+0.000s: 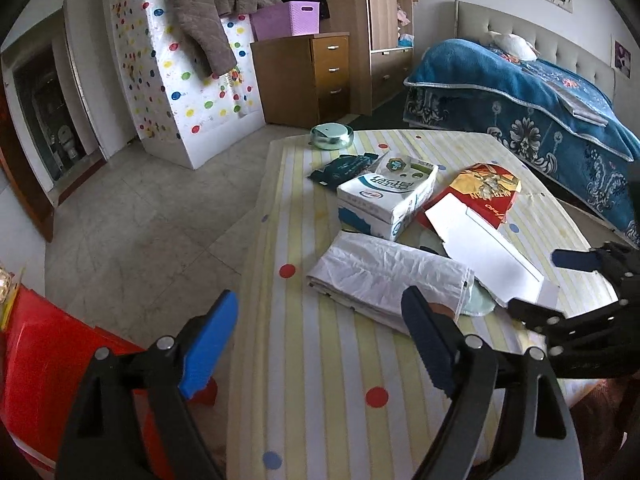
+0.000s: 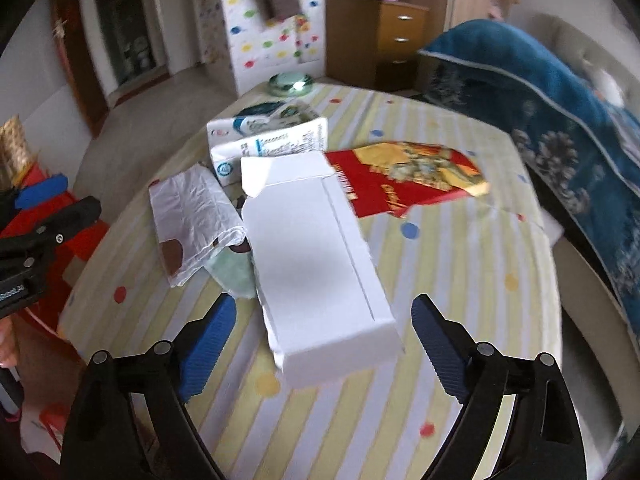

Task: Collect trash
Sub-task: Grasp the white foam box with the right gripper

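A striped worktop (image 2: 460,264) with bare near edge carries a white box (image 2: 316,264); the right gripper (image 2: 324,336) straddles it, unclenched, and the left gripper (image 1: 320,340) hovers spread over the edge.

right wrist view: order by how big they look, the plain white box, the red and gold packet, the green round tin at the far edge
1. plain white box, though it lies nearest the camera, which inflates it
2. red and gold packet
3. green round tin, farthest away, so its true size is unsure
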`<action>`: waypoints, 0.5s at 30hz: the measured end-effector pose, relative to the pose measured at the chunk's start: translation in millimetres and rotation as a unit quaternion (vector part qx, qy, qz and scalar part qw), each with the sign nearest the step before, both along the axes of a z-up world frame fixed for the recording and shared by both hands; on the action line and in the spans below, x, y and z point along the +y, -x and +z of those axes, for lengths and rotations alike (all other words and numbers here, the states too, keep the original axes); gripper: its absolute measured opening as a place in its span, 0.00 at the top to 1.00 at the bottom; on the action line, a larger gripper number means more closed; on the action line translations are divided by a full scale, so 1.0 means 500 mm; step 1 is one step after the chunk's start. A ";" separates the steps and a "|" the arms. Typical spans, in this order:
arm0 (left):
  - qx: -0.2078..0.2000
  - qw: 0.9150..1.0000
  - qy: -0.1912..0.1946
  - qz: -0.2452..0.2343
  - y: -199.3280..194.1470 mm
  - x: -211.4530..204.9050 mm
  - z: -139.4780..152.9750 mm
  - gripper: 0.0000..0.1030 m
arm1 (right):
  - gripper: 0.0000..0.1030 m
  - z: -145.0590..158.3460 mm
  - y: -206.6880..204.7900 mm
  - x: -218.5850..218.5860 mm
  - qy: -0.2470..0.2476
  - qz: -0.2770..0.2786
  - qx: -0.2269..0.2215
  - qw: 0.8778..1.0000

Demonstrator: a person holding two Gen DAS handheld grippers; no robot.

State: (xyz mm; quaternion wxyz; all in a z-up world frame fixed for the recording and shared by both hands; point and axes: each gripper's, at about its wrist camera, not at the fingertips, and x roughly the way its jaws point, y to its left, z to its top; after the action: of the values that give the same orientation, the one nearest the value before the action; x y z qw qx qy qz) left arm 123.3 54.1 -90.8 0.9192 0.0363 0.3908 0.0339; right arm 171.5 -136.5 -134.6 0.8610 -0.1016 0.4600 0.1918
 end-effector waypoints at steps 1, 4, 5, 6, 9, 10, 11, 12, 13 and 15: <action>0.001 1.000 0.000 -0.001 -0.003 -0.001 -0.002 0.21 | 0.13 -0.008 -0.006 0.002 0.002 0.005 0.003 1.000; 0.006 1.000 -0.003 -0.005 -0.009 -0.006 -0.010 0.20 | 0.13 -0.023 -0.021 0.009 0.009 0.014 0.008 1.000; 0.008 1.000 -0.002 -0.005 -0.011 -0.007 -0.012 0.20 | 0.13 -0.028 -0.029 0.009 0.008 0.018 0.010 1.000; 0.009 1.000 -0.001 -0.005 -0.012 -0.008 -0.013 0.20 | 0.13 -0.030 -0.031 0.009 0.006 0.019 0.010 1.000; 0.013 1.000 0.001 -0.009 -0.011 -0.014 -0.019 0.20 | 0.11 -0.035 -0.042 0.006 -0.003 0.023 0.010 1.000; 0.014 1.000 0.000 -0.011 -0.011 -0.017 -0.020 0.20 | 0.11 -0.037 -0.043 0.006 -0.003 0.027 0.009 1.000; 0.015 1.000 -0.001 -0.013 -0.010 -0.020 -0.022 0.20 | 0.11 -0.037 -0.042 0.006 -0.003 0.027 0.010 1.000; 0.015 1.000 -0.001 -0.015 -0.010 -0.023 -0.022 0.20 | 0.11 -0.038 -0.043 0.004 -0.002 0.027 0.010 1.000; 0.016 1.000 -0.002 -0.017 -0.010 -0.027 -0.024 0.20 | 0.15 -0.035 -0.035 0.004 -0.003 0.027 0.007 1.000; 0.019 1.000 -0.001 -0.021 -0.014 -0.035 -0.029 0.19 | 0.28 -0.031 -0.020 0.000 0.004 0.018 0.006 1.000</action>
State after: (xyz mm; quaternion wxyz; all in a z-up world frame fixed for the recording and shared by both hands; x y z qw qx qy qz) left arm 130.2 36.4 -105.2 0.9120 0.0459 0.4073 0.0144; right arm 181.7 -136.5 -150.1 0.8540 -0.1119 0.4643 0.2065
